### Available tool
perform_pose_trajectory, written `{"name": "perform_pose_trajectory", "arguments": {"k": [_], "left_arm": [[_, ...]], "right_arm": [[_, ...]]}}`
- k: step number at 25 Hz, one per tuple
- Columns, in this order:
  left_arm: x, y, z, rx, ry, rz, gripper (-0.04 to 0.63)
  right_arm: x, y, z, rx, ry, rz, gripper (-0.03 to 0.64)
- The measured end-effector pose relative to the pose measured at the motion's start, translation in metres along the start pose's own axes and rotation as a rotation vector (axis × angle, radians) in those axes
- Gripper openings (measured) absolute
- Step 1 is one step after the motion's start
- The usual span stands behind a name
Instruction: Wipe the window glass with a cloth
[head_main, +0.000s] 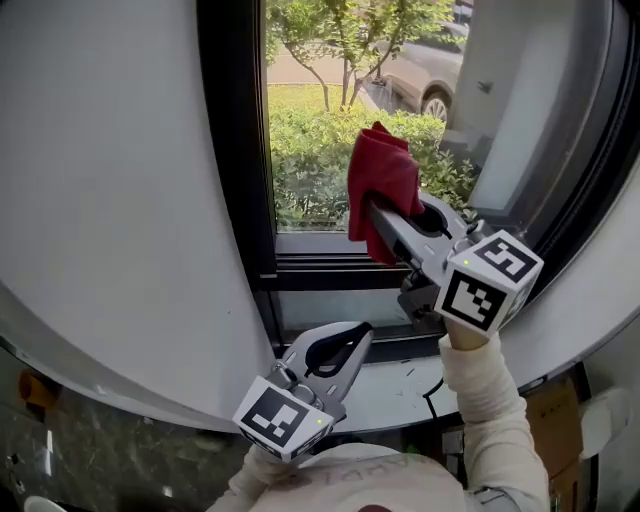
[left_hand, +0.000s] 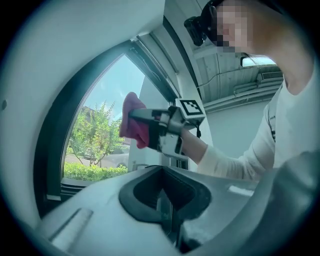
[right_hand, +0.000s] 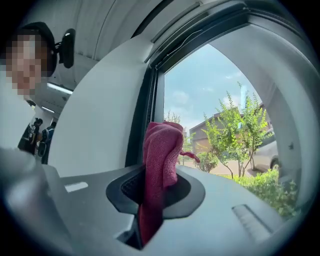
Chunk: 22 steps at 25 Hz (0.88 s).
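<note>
A red cloth (head_main: 378, 185) (right_hand: 161, 150) is pinched in my right gripper (head_main: 388, 225) (right_hand: 159, 172), which is shut on it and holds it up close to the window glass (head_main: 325, 120) (right_hand: 215, 110); whether cloth and pane touch I cannot tell. The cloth's bunched end sticks out past the jaw tips. My left gripper (head_main: 362, 333) (left_hand: 161, 169) hangs lower, above the sill, shut with nothing in it. The left gripper view shows the cloth (left_hand: 132, 125) and the right gripper (left_hand: 137, 116) in front of the glass (left_hand: 95, 145).
A black window frame (head_main: 235, 150) borders the pane on the left, with a white wall (head_main: 110, 200) beyond it. A white sill (head_main: 400, 390) lies under the grippers. Outside are a hedge (head_main: 320, 150) and a parked car (head_main: 425, 75). A cardboard box (head_main: 555, 420) sits lower right.
</note>
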<state>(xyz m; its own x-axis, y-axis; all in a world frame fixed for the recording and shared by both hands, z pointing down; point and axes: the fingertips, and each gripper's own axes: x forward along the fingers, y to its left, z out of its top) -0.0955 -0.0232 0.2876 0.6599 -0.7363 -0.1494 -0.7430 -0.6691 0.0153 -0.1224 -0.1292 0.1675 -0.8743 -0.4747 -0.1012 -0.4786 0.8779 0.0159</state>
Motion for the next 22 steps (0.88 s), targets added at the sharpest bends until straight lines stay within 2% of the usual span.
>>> {"name": "perform_pose_trajectory", "arguments": {"k": [3, 9, 13, 18, 22], "left_arm": [[-0.002, 0.000, 0.005, 0.020, -0.019, 0.002, 0.003], [-0.004, 0.009, 0.014, -0.004, -0.021, 0.003, 0.003], [0.003, 0.016, 0.024, 0.008, -0.022, 0.010, 0.003], [0.006, 0.034, 0.038, 0.003, -0.023, 0.061, 0.001], [0.012, 0.052, 0.062, 0.027, -0.054, 0.102, 0.001]], "right_arm": [[0.032, -0.016, 0.046, -0.048, -0.027, -0.020, 0.075], [0.098, -0.027, 0.117, -0.096, -0.020, -0.052, 0.074], [0.133, -0.020, 0.137, -0.118, 0.017, -0.062, 0.071], [0.157, -0.015, 0.143, -0.147, 0.051, -0.082, 0.064], [0.168, -0.016, 0.144, -0.175, 0.070, -0.114, 0.063]]}}
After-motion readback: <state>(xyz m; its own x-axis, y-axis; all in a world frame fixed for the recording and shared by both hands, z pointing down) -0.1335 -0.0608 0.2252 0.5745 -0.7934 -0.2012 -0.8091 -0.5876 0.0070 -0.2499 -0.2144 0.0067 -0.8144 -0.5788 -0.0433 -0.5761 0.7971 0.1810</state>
